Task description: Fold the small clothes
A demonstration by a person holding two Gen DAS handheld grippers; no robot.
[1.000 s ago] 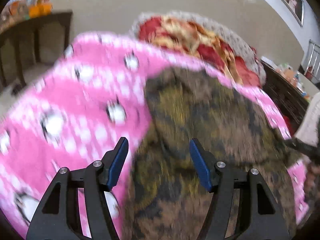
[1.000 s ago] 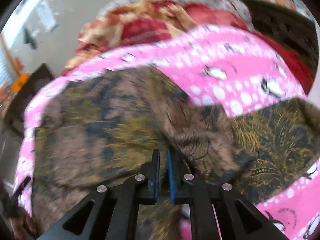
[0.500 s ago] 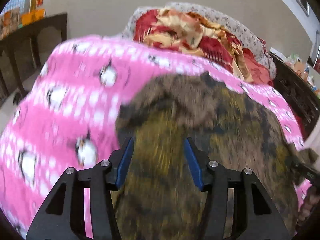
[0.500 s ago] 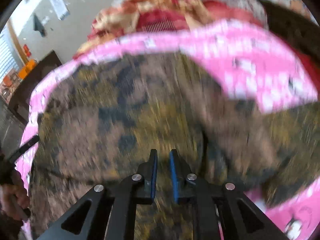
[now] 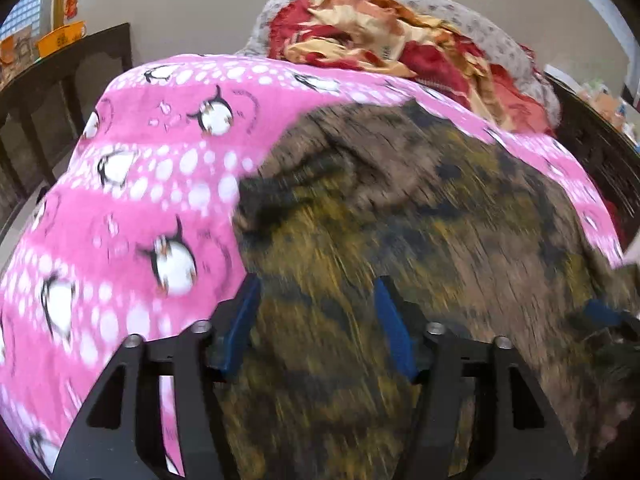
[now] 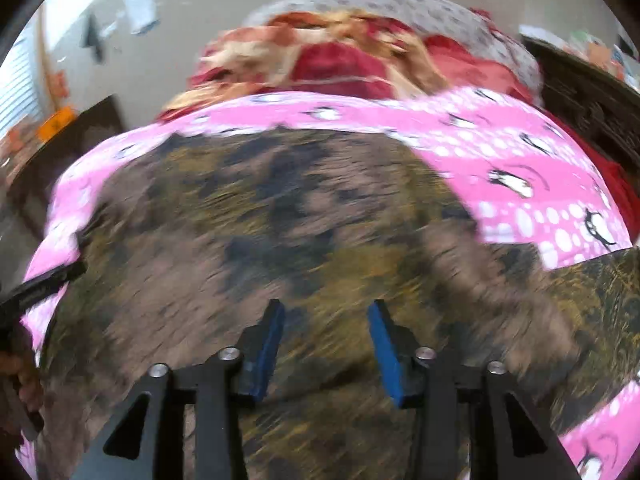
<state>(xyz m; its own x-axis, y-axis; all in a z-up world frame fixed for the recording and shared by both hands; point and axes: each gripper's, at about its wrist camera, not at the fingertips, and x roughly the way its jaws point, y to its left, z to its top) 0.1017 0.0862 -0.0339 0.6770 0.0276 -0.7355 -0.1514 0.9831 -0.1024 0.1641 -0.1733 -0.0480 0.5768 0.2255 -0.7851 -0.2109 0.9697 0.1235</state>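
Observation:
A brown, yellow and black patterned garment lies spread on a pink penguin-print blanket; it also fills the right wrist view. My left gripper is open and empty, low over the garment's left edge. My right gripper is open and empty, just above the middle of the garment. A sleeve or flap sticks out at the right. The right gripper's blue tip shows at the far right of the left wrist view. Both views are motion-blurred.
A heap of red and cream patterned cloth on a grey dotted cushion lies behind the blanket. Dark wooden furniture stands at the left and at the right. The pink blanket is bare at the right.
My right gripper was shut on the garment and has opened and let it go. The garment now lies flatter. My left gripper has stayed open and shifted over the garment's left edge.

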